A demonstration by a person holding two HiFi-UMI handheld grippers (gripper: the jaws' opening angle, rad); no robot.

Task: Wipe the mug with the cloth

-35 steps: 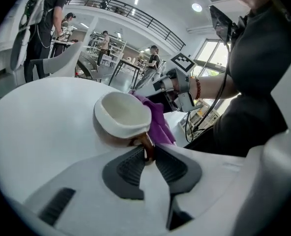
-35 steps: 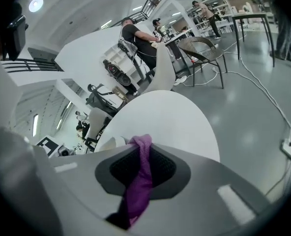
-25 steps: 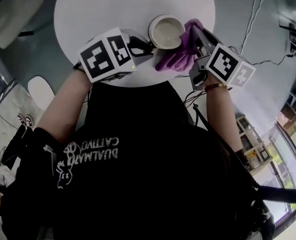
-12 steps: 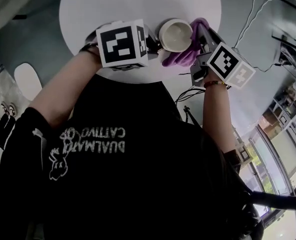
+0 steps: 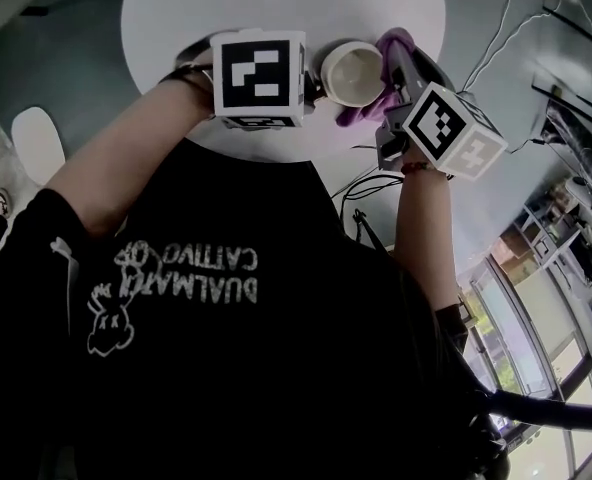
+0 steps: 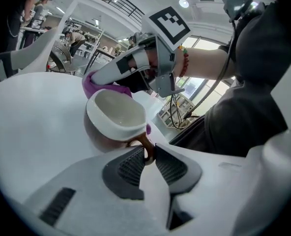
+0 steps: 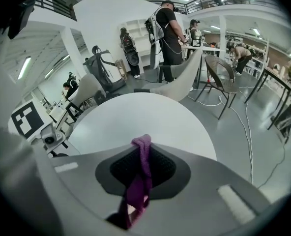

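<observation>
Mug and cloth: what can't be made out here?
- Cloth-to-mug contact: left gripper view, the mug hides where the cloth meets its far side.
- Handle grip: head view, the marker cube of the left gripper covers the jaws.
- Mug: absent from right gripper view, outside its frame.

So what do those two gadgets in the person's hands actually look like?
The left gripper and right gripper match: pale grey plastic bodies, each ending in two rounded jaws with dark ribbed pads, and each carrying a white cube printed with black square markers. The person wears a black short-sleeved T-shirt with white print and a beaded bracelet on the right wrist.
</observation>
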